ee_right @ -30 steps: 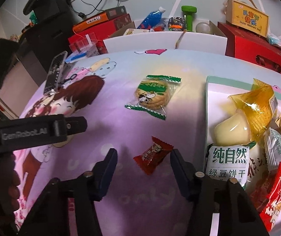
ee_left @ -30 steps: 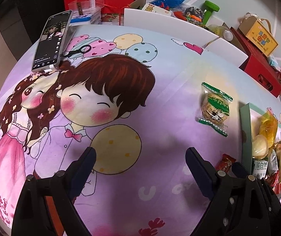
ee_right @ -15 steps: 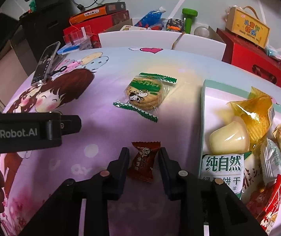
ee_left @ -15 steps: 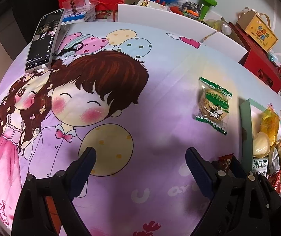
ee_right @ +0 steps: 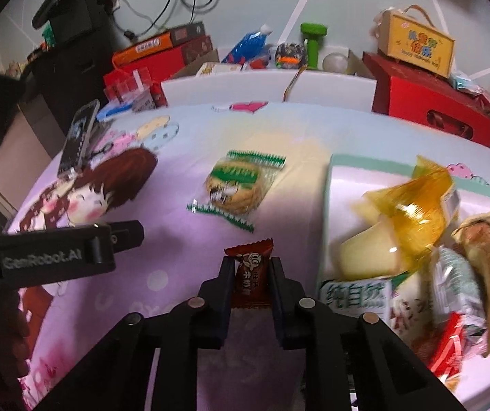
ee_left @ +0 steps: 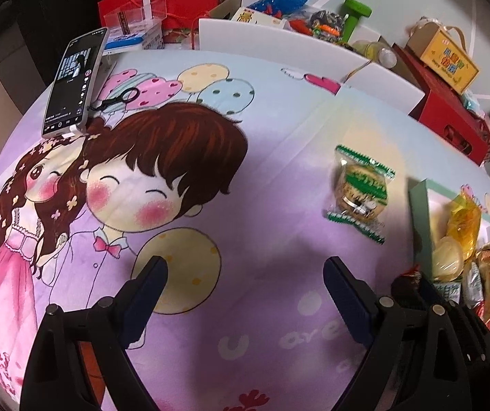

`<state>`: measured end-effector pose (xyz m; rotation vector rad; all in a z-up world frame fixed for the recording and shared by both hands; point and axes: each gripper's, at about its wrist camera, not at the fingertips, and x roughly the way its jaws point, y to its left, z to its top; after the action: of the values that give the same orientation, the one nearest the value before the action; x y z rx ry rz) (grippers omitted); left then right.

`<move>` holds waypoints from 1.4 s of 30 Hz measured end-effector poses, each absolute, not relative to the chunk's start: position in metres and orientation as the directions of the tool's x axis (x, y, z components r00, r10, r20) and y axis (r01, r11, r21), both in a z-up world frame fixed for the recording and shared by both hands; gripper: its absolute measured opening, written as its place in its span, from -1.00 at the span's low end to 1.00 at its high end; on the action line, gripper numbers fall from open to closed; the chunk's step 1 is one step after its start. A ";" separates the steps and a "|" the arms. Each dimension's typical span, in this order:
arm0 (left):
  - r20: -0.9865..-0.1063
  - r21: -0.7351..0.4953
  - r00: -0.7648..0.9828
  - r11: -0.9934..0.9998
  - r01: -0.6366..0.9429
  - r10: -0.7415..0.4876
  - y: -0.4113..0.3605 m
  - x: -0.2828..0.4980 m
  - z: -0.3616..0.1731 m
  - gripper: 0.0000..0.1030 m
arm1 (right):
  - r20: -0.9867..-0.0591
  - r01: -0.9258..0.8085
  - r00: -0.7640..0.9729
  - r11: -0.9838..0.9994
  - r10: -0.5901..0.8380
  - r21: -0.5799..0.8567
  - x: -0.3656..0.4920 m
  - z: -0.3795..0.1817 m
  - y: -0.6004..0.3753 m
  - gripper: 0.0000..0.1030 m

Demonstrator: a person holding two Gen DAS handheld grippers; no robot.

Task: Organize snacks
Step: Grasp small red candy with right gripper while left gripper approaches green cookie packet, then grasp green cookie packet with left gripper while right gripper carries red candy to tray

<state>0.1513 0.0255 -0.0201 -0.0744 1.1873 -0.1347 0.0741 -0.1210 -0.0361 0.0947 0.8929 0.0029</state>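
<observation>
- Candy (ee_right: 250, 274): a small red-brown wrapped sweet, clamped between the jaws of the right gripper (ee_right: 249, 284); the jaws have just been closing and now press on both its sides. It sits just left of the tray (ee_right: 329, 205), over the cloth (ee_right: 176, 257).
- Left gripper (ee_left: 245, 284): jaws wide apart, nothing between them, hovering over the cloth's cartoon print, well left of the snacks.
- Tray: already holds a heap of snacks, among them a jelly cup (ee_right: 370, 257), a yellow wrapper (ee_right: 413, 205) and a green-lettered biscuit pack (ee_right: 354, 298). By this showing, most of the sorting is done.
- Left to do, as judged: carry the candy to the tray, then fetch the green cookie pack (ee_right: 236, 188), which lies alone on the cloth, apart from the tray.
- Surface: a lilac cloth printed with a cartoon boy and girl and balloons; a phone (ee_left: 73, 82) lies propped near its far left edge.
- Room: beyond the cloth, a white box (ee_right: 265, 85) of toys, red cartons (ee_right: 433, 109), a yellow gift box (ee_right: 416, 44), and dark equipment with cables at far left.
</observation>
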 end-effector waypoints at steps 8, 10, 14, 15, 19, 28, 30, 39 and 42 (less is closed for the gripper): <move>-0.902 -0.171 0.387 0.981 0.089 -0.193 0.012 0.154 -0.017 0.79 | -0.726 0.094 0.687 0.988 0.025 0.123 0.064 -0.007 -0.150 -0.59; -0.898 -0.184 0.388 0.978 0.095 -0.207 0.006 0.155 -0.017 0.79 | -0.719 0.111 0.695 0.985 0.020 0.135 0.062 -0.003 -0.159 -0.59; -0.887 -0.193 0.399 0.971 0.139 -0.233 -0.012 0.160 -0.014 0.79 | -0.705 0.141 0.710 0.978 0.007 0.152 0.058 0.005 -0.175 -0.59; -0.885 -0.190 0.402 0.970 0.149 -0.236 -0.016 0.161 -0.013 0.79 | -0.700 0.149 0.714 0.976 0.003 0.156 0.056 0.007 -0.179 -0.59; -0.875 -0.194 0.409 0.961 0.196 -0.260 -0.034 0.164 -0.012 0.79 | -0.693 0.179 0.720 0.970 -0.014 0.167 0.052 0.011 -0.194 -0.59; -0.864 -0.148 0.433 0.952 0.268 -0.256 -0.063 0.181 -0.024 0.60 | -0.694 0.223 0.719 0.953 -0.020 0.205 0.046 0.011 -0.219 -0.59; -0.860 -0.143 0.440 0.950 0.277 -0.258 -0.065 0.185 -0.027 0.60 | -0.699 0.230 0.715 0.951 -0.020 0.208 0.046 0.009 -0.222 -0.59; -0.864 -0.054 0.462 0.950 0.306 -0.198 -0.087 0.192 -0.047 0.36 | -0.709 0.265 0.704 0.936 -0.024 0.231 0.044 0.005 -0.237 -0.59; -0.857 -0.038 0.477 0.949 0.314 -0.192 -0.090 0.191 -0.046 0.16 | -0.709 0.266 0.704 0.936 -0.024 0.232 0.044 0.005 -0.239 -0.59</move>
<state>0.1907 -0.0902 -0.0463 0.1306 1.0283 -0.3096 0.0442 -0.2389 0.0047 0.3316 0.7759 -0.1649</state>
